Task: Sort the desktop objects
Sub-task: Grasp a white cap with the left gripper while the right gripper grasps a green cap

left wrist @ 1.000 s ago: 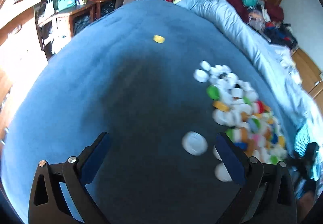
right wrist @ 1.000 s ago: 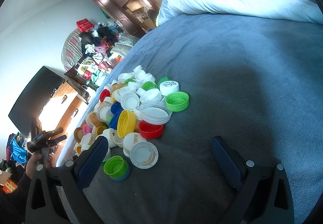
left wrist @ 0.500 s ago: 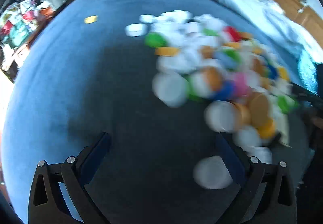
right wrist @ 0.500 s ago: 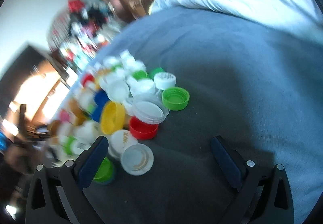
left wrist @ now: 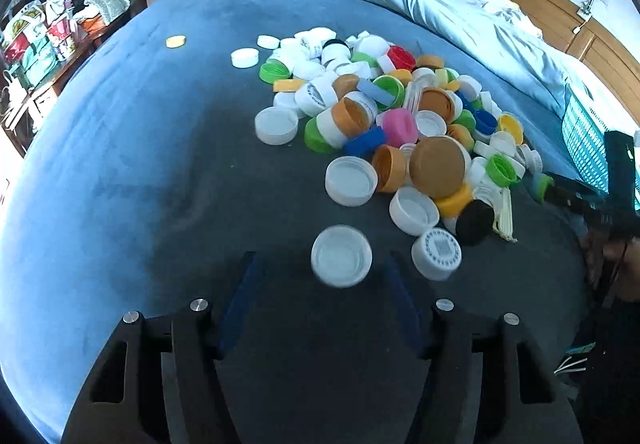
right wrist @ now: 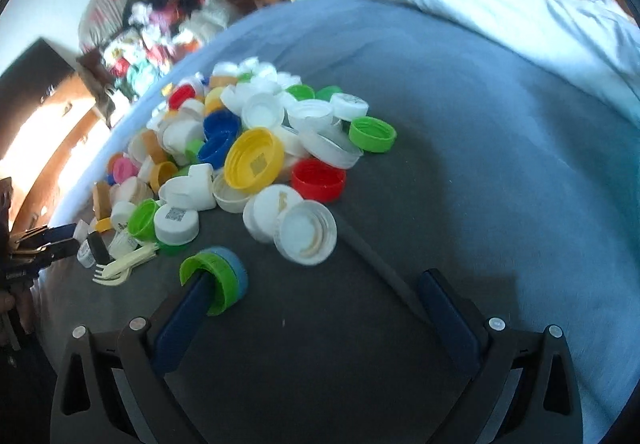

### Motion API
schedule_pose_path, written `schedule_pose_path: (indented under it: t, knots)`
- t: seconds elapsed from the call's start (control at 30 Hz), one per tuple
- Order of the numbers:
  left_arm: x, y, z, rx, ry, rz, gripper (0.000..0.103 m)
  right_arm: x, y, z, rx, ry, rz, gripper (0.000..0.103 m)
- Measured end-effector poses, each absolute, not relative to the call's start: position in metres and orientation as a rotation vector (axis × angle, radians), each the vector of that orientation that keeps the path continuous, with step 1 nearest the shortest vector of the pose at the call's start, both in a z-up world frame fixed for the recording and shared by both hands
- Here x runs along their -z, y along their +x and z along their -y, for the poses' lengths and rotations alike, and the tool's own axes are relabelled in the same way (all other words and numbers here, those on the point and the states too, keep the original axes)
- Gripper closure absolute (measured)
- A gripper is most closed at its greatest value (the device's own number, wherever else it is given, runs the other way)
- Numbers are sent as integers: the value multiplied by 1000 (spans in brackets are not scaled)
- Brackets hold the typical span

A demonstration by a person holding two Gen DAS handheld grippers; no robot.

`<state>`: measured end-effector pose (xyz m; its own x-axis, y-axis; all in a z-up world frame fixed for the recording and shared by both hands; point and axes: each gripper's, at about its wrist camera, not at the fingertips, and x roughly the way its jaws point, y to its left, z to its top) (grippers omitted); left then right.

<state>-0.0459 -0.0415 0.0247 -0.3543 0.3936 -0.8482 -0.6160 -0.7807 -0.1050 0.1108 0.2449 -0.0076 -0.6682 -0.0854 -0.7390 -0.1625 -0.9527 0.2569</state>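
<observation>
A heap of plastic bottle caps (left wrist: 392,116) in many colours lies on a blue-grey bed cover (left wrist: 140,164); it also shows in the right wrist view (right wrist: 248,148). My left gripper (left wrist: 324,264) is open, its fingers on either side of a lone white cap (left wrist: 341,261) at the near edge of the heap. My right gripper (right wrist: 312,284) is open; its left finger (right wrist: 188,304) sits inside a green cap (right wrist: 212,280) lying on a blue one. A white cap (right wrist: 306,232) lies just beyond the gap.
A single yellow cap (left wrist: 176,41) lies apart at the far left. A pale plastic fork (right wrist: 120,268) lies by the heap. A rumpled light-blue duvet (left wrist: 440,4) borders the far side. Cluttered shelves (left wrist: 48,24) stand beyond the left edge.
Both grippers have moved closer to the heap. My left gripper swung right, narrowed and now frames the lone white cap. My right gripper's left finger has reached the green cap.
</observation>
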Motion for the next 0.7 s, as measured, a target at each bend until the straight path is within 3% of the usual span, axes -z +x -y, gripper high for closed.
schedule_pose_path:
  t: [0.1,0.17,0.2,0.6,0.7]
  knots:
    - [-20,-43,34,-2158,-1228,-361,47,1,110,-242,-2772,-1300,-399,2]
    - [-23,-39,32,-2147,-1217,-376,72,-10,115,-243,-2777,-1243,-393,15]
    - [-25,-36,32,-2153,-1206,-384,78,-16,119,-245,-2784,-1212,-398,18]
    - [-28,-38,35,-2154,-1189,-313,78,-18,117,-209,-2866,-1305,-368,29]
    - [-29,-38,37,-2165,-1190,-301,78,-14,103,-208,-2875,-1287,-388,41]
